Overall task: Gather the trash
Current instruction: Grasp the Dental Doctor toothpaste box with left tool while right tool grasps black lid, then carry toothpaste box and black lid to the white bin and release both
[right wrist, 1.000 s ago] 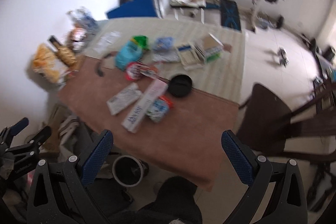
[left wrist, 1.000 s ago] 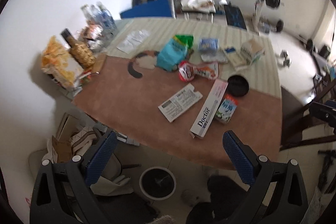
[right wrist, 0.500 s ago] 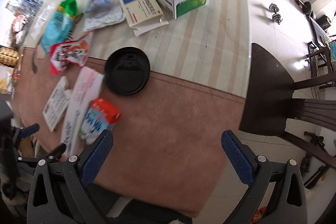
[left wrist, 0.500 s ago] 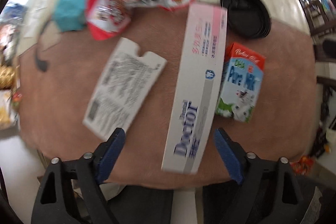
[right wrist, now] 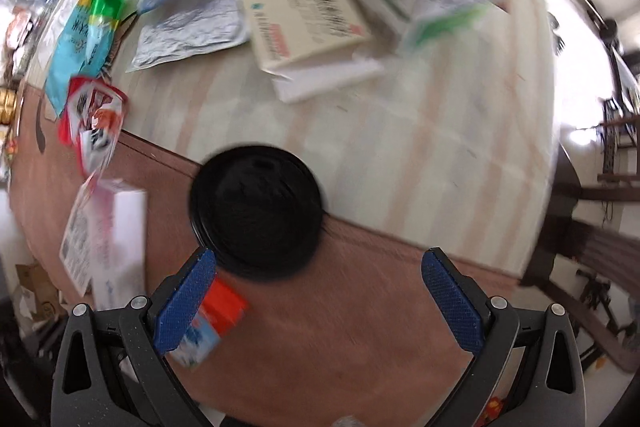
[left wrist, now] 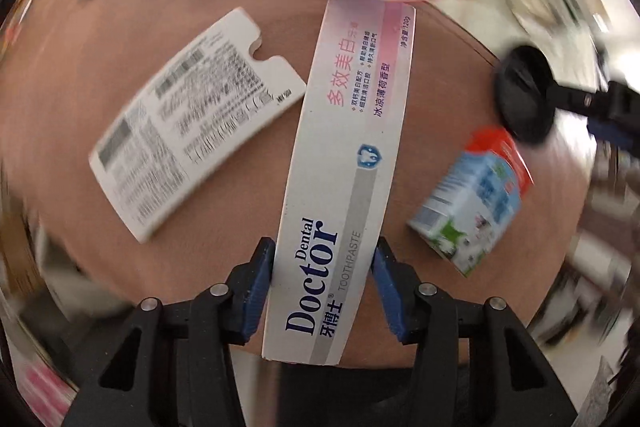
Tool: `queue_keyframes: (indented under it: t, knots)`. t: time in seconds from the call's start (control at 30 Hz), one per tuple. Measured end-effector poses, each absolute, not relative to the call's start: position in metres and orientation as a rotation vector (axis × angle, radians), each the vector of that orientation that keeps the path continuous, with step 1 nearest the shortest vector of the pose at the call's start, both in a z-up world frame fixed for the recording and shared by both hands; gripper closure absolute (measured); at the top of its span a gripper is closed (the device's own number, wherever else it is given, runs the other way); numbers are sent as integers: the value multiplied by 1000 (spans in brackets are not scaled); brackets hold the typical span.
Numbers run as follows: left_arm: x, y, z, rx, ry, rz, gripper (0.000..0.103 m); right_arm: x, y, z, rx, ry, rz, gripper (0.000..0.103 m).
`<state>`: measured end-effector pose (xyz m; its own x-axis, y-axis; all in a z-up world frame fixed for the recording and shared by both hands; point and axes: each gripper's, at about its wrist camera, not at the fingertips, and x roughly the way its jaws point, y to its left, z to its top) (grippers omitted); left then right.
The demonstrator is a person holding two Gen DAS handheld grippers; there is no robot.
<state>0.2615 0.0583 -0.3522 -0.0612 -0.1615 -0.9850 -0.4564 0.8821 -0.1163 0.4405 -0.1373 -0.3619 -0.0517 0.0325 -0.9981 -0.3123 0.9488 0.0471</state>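
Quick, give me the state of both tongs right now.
Left tongs: have just been closing around the toothpaste box; pads at its sides, firm grip cannot be told.
Right tongs: open, holding nothing, above the black lid.

You had the long white-and-pink toothpaste box lying flat on the brown table cover, its near end overhanging the table edge. Left of it lay a flattened white printed carton, to its right a small milk carton on its side, beyond that a black round lid
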Motion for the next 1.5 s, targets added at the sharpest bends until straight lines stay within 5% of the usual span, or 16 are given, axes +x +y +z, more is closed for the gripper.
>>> queue_keyframes:
  t: [0.4,0.47,0.9,1.23,1.5]
  knots:
    - [270,55,-370,-419,1595,342,59,445,-82,-405,-323,1627,255,2]
    - [269,44,-367,-423,1588,349,59,443,-84,-400,-310,1613,257,12]
    - [207,36,-293,-403,1433,340,59,416,-122,-323,-258,1556,283,13]
    - [105,61,-216,-427,1206,476,59,298,-110,-239,-287,1408,425,13]
    - [-8,98,-221,-599,1149,614,59,173,-39,-236,-347,1383,640,13]
